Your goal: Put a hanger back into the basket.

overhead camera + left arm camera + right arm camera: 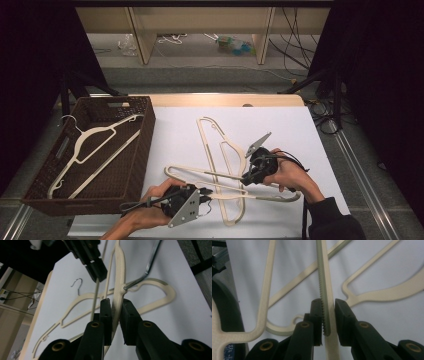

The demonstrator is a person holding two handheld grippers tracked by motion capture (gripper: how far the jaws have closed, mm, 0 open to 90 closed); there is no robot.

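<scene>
Two cream plastic hangers cross on the white table top [280,130]. One hanger [210,172] lies crosswise and both grippers hold it. My left gripper [206,191] [115,302] is shut on its shoulder [119,267], just below the metal hook [150,265]. My right gripper [245,179] [328,302] is shut on its ridged bar [323,277]. The held hanger is tilted up on edge above the table. The other hanger [207,145] [75,302] lies flat beneath it, running front to back.
A brown woven basket [142,160] stands at the left of the table with a third cream hanger [95,135] inside. Table legs, cables and litter are on the floor beyond the far edge. Bare white surface lies to the right of the hangers.
</scene>
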